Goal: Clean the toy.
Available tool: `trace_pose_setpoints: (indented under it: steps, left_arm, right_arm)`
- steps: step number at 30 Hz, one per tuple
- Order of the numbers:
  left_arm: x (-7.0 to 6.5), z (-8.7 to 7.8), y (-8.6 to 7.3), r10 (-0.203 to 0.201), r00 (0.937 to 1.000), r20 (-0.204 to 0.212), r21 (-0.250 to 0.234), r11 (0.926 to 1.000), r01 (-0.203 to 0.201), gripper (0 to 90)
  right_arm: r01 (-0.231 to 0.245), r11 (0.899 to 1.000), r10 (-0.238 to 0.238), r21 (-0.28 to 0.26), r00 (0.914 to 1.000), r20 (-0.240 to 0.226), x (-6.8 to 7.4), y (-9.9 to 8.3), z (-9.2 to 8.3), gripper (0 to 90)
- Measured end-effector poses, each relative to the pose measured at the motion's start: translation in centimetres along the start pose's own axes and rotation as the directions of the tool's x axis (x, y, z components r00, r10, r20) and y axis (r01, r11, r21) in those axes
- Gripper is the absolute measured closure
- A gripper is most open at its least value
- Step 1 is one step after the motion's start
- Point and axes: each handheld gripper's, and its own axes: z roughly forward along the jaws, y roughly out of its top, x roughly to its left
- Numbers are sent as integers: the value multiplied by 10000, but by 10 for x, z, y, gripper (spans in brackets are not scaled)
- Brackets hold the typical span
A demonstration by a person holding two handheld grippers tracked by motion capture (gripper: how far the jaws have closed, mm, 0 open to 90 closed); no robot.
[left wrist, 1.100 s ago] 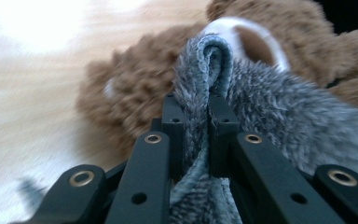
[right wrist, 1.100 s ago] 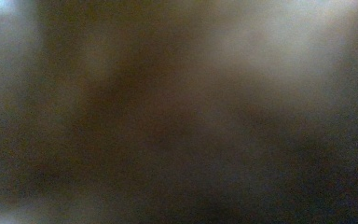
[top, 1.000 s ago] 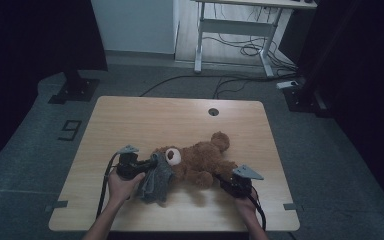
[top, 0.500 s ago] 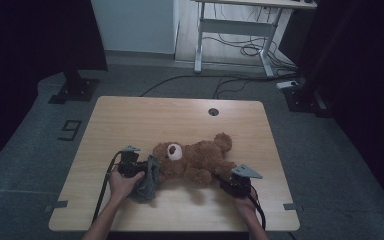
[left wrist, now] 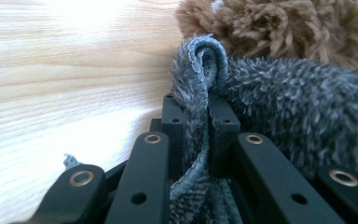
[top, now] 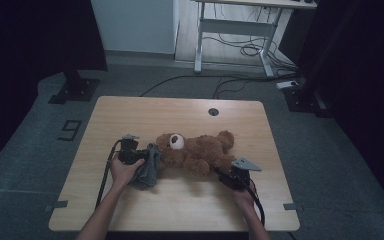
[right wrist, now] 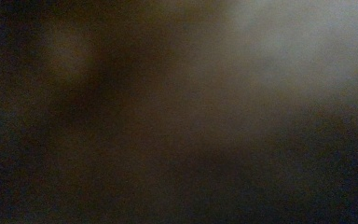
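Observation:
A brown teddy bear (top: 200, 150) lies on its back in the middle of the wooden table (top: 190, 112), head to the left. A grey knitted cloth (top: 148, 169) is bunched against its head. My left gripper (top: 141, 158) is shut on a fold of that grey cloth (left wrist: 200, 60), with the bear's fur (left wrist: 284, 28) just beyond. My right gripper (top: 224, 175) sits at the bear's lower leg. Its jaws have just been opening, but its own view is a dark brown blur, so I cannot tell what lies between them.
The table has a round cable hole (top: 213, 111) near its far edge. A white desk frame (top: 235, 35) with loose cables stands on the floor behind. A black stand base (top: 75, 90) sits off the far left corner.
My left gripper has drawn the grey cloth a little leftward, away from the bear's body, and more of the head shows. The right hand has stayed in place.

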Motion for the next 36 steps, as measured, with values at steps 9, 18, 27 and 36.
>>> trace_pose_setpoints:
  steps: [9,18,27,36]
  left_arm:
    - [-1,-34,-25,571,9961,-676,-725,9954,-620,782]
    - [22,-66,-46,590,9780,-2003,-561,9959,-716,736]
    - [38,-73,-58,563,9484,-3121,-65,9981,-614,407]
    - [24,-108,-49,717,9716,-2254,-1716,9788,-1121,264]
  right_arm:
    - [-257,9997,257,-25,9996,-131,-6,-6,-14,389]
    - [-101,9999,96,-133,9992,-400,-14,-14,-30,347]
    - [-238,9997,235,-71,9992,-316,-19,-17,-32,340]
    - [-211,9998,209,-36,9988,-439,-21,-19,-37,334]
